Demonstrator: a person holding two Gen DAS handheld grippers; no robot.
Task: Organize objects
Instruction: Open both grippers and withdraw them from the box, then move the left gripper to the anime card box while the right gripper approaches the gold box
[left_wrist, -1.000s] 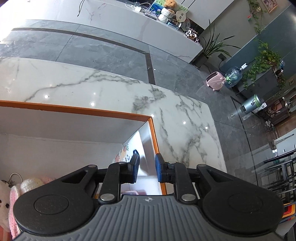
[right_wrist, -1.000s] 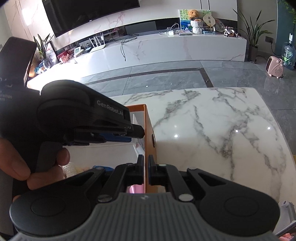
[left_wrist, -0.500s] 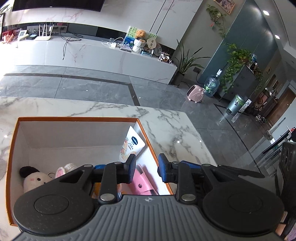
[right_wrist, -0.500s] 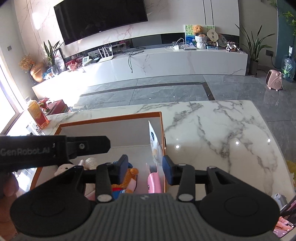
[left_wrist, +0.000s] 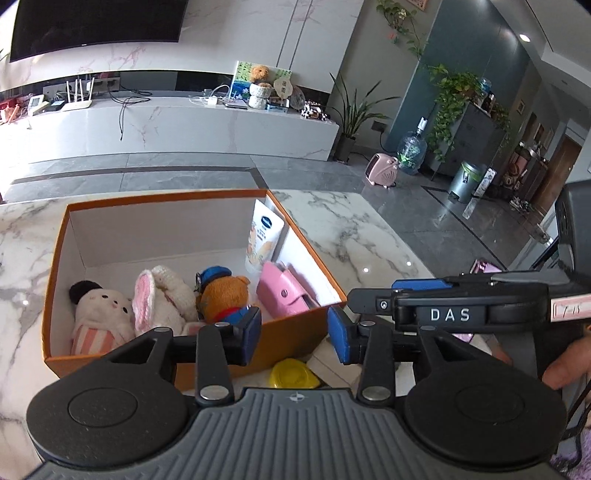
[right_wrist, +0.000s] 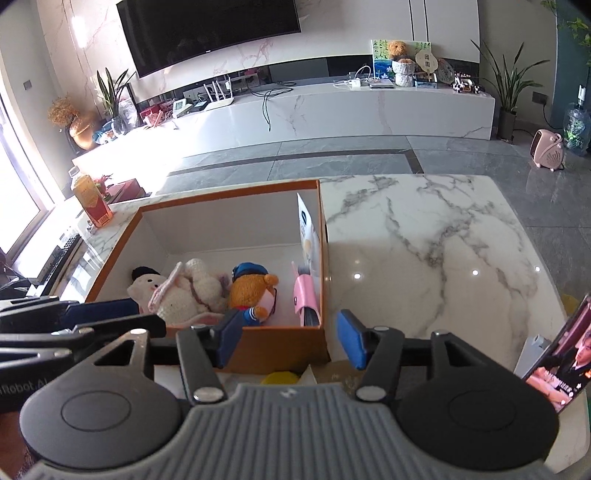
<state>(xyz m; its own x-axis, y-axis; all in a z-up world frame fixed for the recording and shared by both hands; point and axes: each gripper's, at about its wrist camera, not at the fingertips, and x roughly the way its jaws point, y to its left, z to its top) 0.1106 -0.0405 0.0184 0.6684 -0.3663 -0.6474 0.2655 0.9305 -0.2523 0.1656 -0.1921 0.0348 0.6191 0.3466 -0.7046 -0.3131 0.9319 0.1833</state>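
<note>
Plush toys (left_wrist: 159, 306) in orange box (left_wrist: 295, 328)

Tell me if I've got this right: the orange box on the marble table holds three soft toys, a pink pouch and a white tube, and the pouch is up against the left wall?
Not quite. The pink pouch lies against the right wall of the orange box, beside the white tube, as the left wrist view shows. The rest holds: three soft toys are in the box on the marble table.

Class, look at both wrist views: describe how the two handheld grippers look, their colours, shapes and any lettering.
Both the left gripper and the right gripper have blue pads on black fingers, round black discs and a ribbed grey body. The right one's side reads "DAS"; the left one's bears partly cut-off white lettering.
</note>
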